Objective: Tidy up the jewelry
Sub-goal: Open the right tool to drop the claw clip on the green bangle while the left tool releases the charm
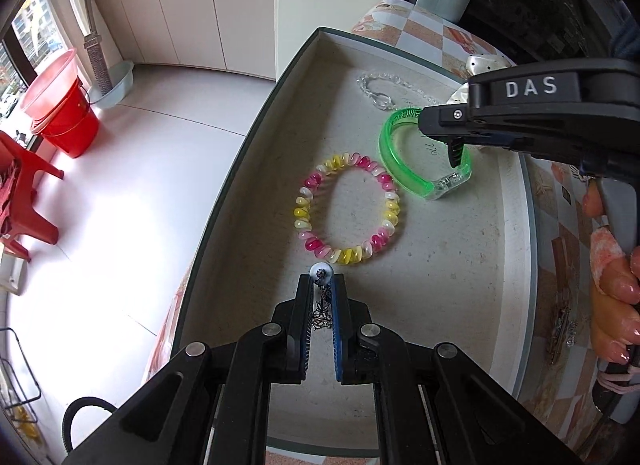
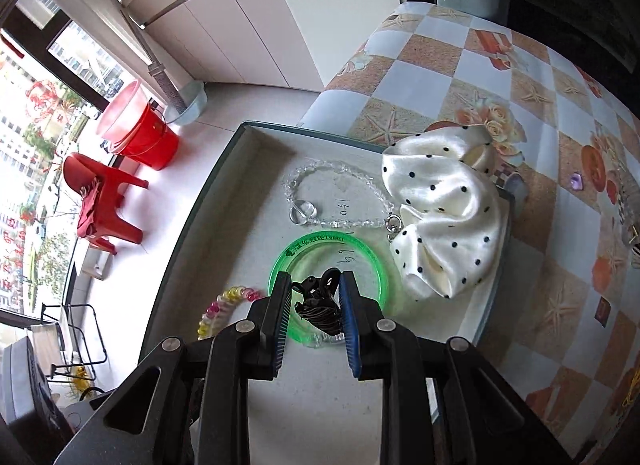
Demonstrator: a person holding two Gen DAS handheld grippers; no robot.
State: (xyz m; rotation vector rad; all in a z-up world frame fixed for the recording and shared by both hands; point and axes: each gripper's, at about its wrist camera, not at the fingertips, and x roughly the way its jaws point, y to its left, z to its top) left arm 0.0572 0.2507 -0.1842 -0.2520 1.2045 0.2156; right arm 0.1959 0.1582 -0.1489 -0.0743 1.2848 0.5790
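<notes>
A shallow grey tray [image 1: 240, 153] [image 2: 192, 221] lies on the table. In it are a pink, yellow and white spiral bracelet [image 1: 348, 209] [image 2: 228, 305], a green bangle [image 1: 400, 161] [image 2: 332, 241], a clear bead bracelet [image 1: 380, 89] [image 2: 340, 221] and a white dotted scrunchie [image 2: 440, 217]. My left gripper [image 1: 323, 279] is shut on a dark chain with a pale bead [image 1: 322, 269], just below the spiral bracelet. My right gripper [image 2: 316, 279] [image 1: 452, 145] hangs over the green bangle, shut on a black clip-like piece [image 2: 320, 305].
The tray sits near the table's left edge, on a checked, flowered tablecloth [image 2: 540, 225]. A small purple gem [image 2: 576, 181] lies on the cloth at the right. A red bucket [image 2: 148, 137] and red stool [image 2: 104, 201] stand on the floor. A person's hand [image 1: 616, 297] grips the right handle.
</notes>
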